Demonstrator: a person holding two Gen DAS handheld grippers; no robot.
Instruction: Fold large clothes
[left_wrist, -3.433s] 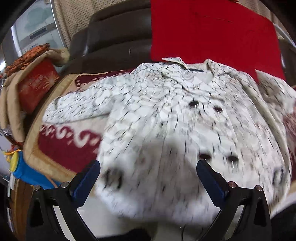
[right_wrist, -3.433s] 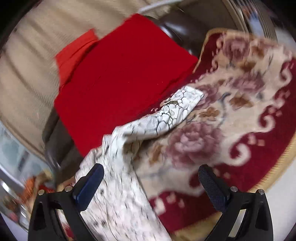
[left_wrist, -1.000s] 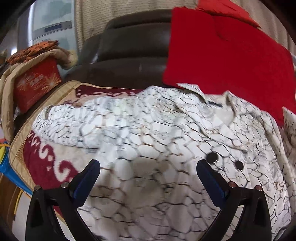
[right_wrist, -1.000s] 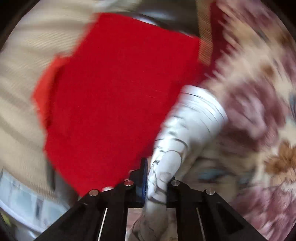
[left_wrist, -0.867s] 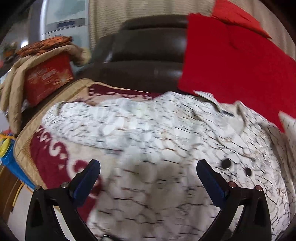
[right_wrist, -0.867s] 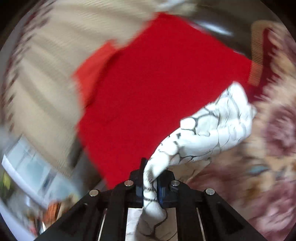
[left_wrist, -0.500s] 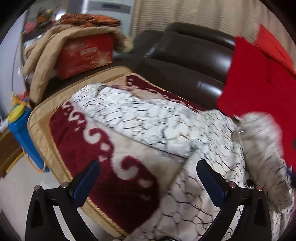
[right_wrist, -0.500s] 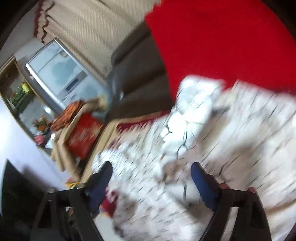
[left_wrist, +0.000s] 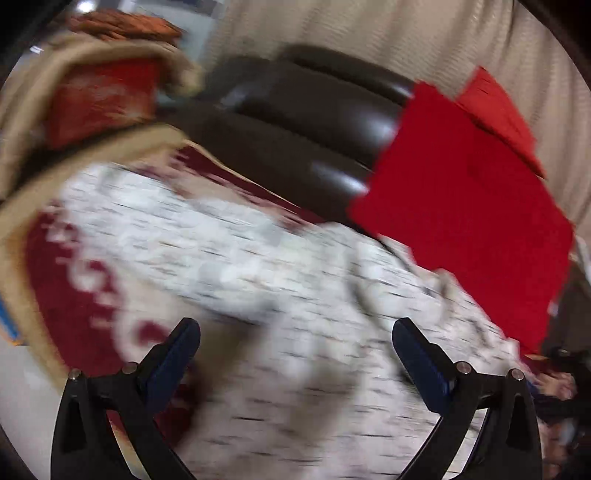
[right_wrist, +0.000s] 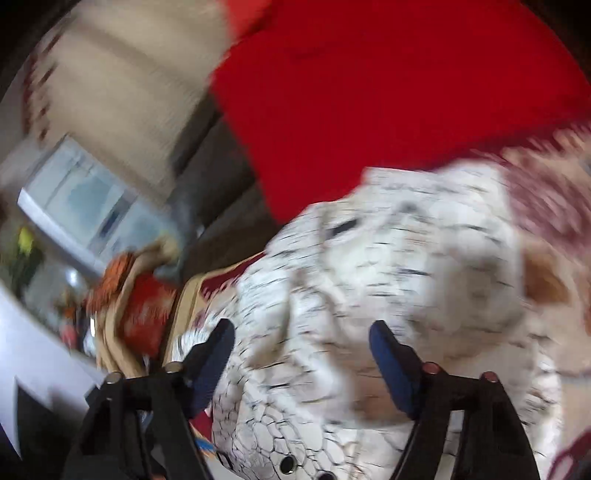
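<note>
Both grippers are standing wide open and gripping nothing: the left gripper (left_wrist: 295, 343) is hovering over the white shirt (left_wrist: 288, 295), and the right gripper (right_wrist: 301, 341) is doing the same from the other side, each showing 2 blue-padded fingers (left_wrist: 173, 354) on black plastic arms with small metal screws.

The shirt (right_wrist: 388, 295) is lying spread on a plush blanket (left_wrist: 74, 295) that is covering the sofa seat; its soft cloth is carrying a fine black crackle print like cracked glaze, and 2 dark round buttons (right_wrist: 287, 464) are showing near the lower edge of the right view. One sleeve is stretching out flat toward the left side of the left view. The blanket is looking thick and fuzzy, maroon with cream scrolls and a tan border.

Behind, a dark brown leather sofa back (left_wrist: 314, 122) is shining in padded rolls, with a flat red cloth (left_wrist: 469, 206) draped over it and a ribbed beige curtain (left_wrist: 369, 33) beyond. Motion blur is making any writing unreadable
</note>
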